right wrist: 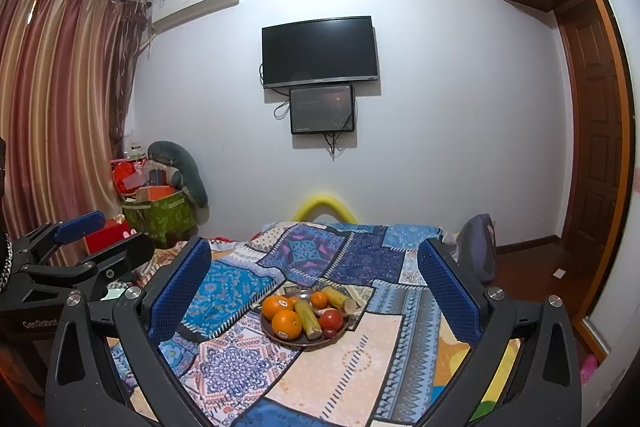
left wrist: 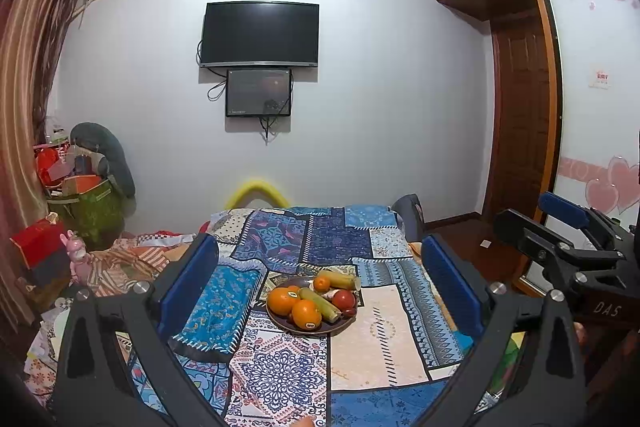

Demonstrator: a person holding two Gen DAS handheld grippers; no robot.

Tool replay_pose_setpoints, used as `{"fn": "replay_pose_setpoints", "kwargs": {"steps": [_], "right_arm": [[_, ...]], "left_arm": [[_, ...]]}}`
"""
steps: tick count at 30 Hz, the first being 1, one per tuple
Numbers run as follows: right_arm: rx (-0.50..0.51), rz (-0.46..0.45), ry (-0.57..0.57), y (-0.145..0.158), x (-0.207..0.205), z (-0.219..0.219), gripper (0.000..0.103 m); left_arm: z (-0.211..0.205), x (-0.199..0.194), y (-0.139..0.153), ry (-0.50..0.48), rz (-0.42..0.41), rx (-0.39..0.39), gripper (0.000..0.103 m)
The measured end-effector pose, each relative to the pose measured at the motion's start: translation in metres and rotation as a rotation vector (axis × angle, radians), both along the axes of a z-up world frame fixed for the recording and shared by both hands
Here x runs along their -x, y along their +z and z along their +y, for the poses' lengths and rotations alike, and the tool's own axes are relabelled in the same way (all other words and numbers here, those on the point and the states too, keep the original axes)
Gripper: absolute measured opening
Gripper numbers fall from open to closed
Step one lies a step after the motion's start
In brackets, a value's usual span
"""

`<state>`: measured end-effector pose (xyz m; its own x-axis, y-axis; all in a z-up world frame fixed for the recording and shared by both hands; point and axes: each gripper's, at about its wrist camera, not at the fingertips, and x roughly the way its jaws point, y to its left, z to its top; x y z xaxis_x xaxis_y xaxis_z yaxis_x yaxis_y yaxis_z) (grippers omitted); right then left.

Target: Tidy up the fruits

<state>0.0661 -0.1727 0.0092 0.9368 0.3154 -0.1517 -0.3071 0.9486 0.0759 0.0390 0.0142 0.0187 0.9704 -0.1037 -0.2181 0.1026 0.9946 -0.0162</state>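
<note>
That patchwork blanket (left wrist: 372, 339) over the bed looks soft, so your plate (left wrist: 280, 323) of oranges (left wrist: 306, 314), a tomato (left wrist: 344, 299) and green stalks probably isn't sitting steady. Left gripper (left wrist: 320, 287) and right gripper (right wrist: 314, 291) both hang wide apart, empty, well short of it. Push down on one fruit and the pile could tip or roll off.
</note>
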Motion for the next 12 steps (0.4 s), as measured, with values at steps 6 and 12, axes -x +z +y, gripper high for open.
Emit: {"fn": "replay_pose_setpoints", "kwargs": {"steps": [6, 12], "right_arm": [[0.0, -0.001, 0.001, -0.0007, 0.0003, 0.0001, 0.103], [0.0, 0.001, 0.0, -0.0003, -0.0001, 0.0, 0.103]], "left_arm": [[0.002, -0.0002, 0.0, -0.004, 0.005, 0.009, 0.103], [0.0004, -0.0004, -0.0019, -0.01, 0.007, 0.001, 0.103]]}}
